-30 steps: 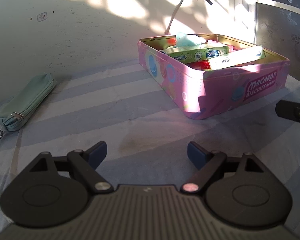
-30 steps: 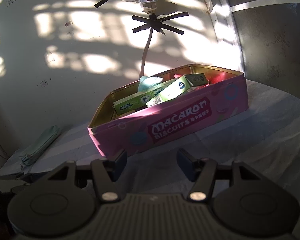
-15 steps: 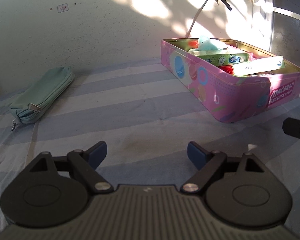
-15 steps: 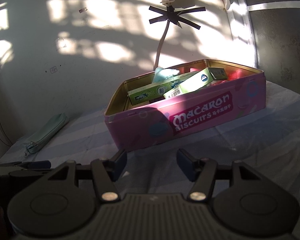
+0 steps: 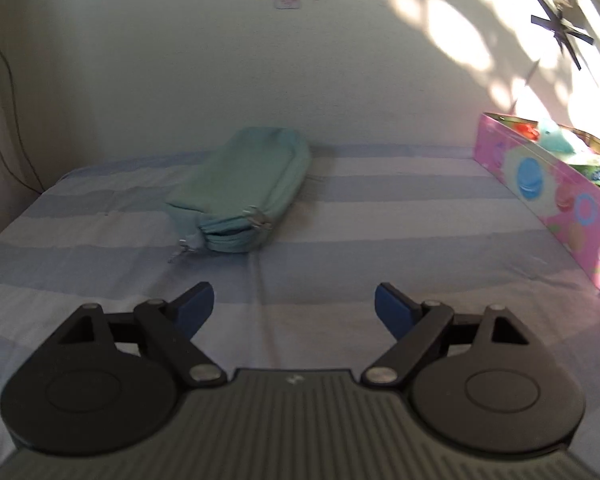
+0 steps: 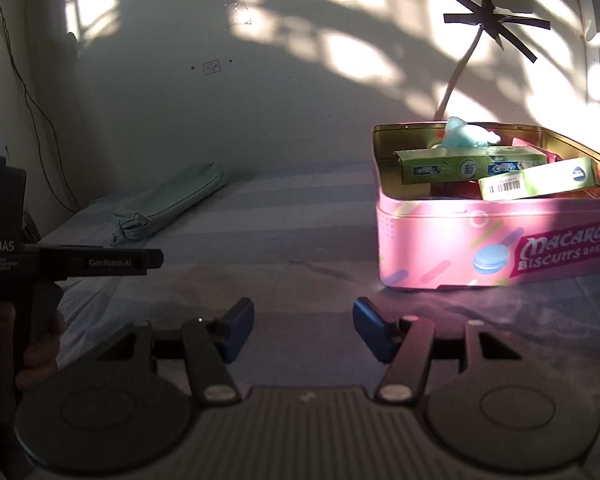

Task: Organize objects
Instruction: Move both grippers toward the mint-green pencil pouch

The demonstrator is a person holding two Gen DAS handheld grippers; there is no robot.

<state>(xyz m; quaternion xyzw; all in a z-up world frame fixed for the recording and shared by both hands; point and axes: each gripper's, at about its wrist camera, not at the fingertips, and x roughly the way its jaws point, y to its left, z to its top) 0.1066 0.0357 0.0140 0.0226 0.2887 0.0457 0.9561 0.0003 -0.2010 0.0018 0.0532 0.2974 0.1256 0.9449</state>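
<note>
A mint-green zip pencil case [image 5: 240,196] lies on the striped cloth, straight ahead of my left gripper [image 5: 294,308], which is open and empty a short way before it. The case also shows far left in the right wrist view [image 6: 172,200]. A pink Macaron Biscuits tin [image 6: 496,236] stands to the right, holding green toothpaste boxes [image 6: 468,166] and a light-blue plush toy [image 6: 462,136]. Its side shows at the right edge of the left wrist view [image 5: 548,192]. My right gripper [image 6: 303,326] is open and empty, left of the tin's front corner.
The blue-and-white striped cloth [image 5: 380,216] covers the table up to a pale wall. A white cable [image 6: 458,76] taped to the wall hangs behind the tin. The left hand-held gripper body [image 6: 80,262] reaches in at the left of the right wrist view.
My left gripper has swung left, from facing the tin to facing the pencil case, and come nearer to it. My right gripper has also turned left, so the tin sits further right. Both stayed open.
</note>
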